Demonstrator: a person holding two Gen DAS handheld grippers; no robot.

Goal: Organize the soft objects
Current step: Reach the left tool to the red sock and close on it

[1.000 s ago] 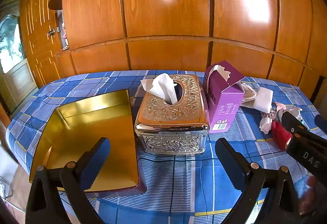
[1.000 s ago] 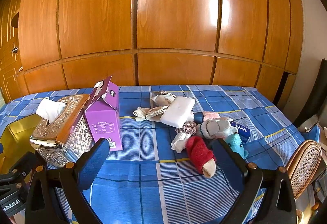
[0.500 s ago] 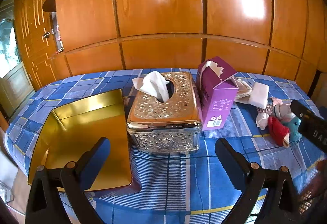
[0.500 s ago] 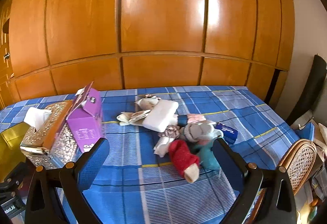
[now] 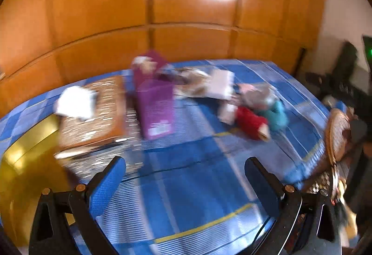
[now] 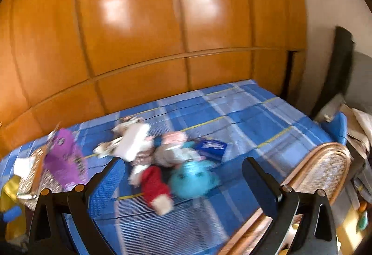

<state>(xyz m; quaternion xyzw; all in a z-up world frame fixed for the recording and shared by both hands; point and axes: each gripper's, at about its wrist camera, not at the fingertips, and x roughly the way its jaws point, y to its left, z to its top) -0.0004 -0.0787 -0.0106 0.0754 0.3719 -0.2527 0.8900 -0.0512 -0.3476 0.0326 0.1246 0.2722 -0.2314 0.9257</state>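
Observation:
Both views are motion-blurred. A heap of soft things lies mid-table: a red sock-like piece [image 5: 251, 122] [image 6: 154, 185], a teal plush [image 5: 275, 115] [image 6: 193, 179], a grey plush [image 6: 167, 155], a white folded cloth [image 5: 219, 84] [image 6: 133, 143] and a dark blue packet [image 6: 210, 147]. My left gripper [image 5: 186, 181] is open over bare cloth, well short of the heap. My right gripper [image 6: 183, 185] is open too, with the red piece and the teal plush showing between its fingers but farther off on the table.
A purple carton [image 5: 155, 108] [image 6: 66, 162] stands next to an ornate metal tissue box [image 5: 93, 113] [image 6: 30, 176]. A gold tray [image 5: 25, 171] sits at the left. A wicker chair back [image 6: 323, 171] [image 5: 336, 134] rises at the table's right edge. The blue checked tablecloth [image 5: 190, 197] covers the table.
Both grippers have swung to the right and tilted. The soft heap now sits nearer the middle of both views, and the tray and tissue box have slid to the left. Both stay open.

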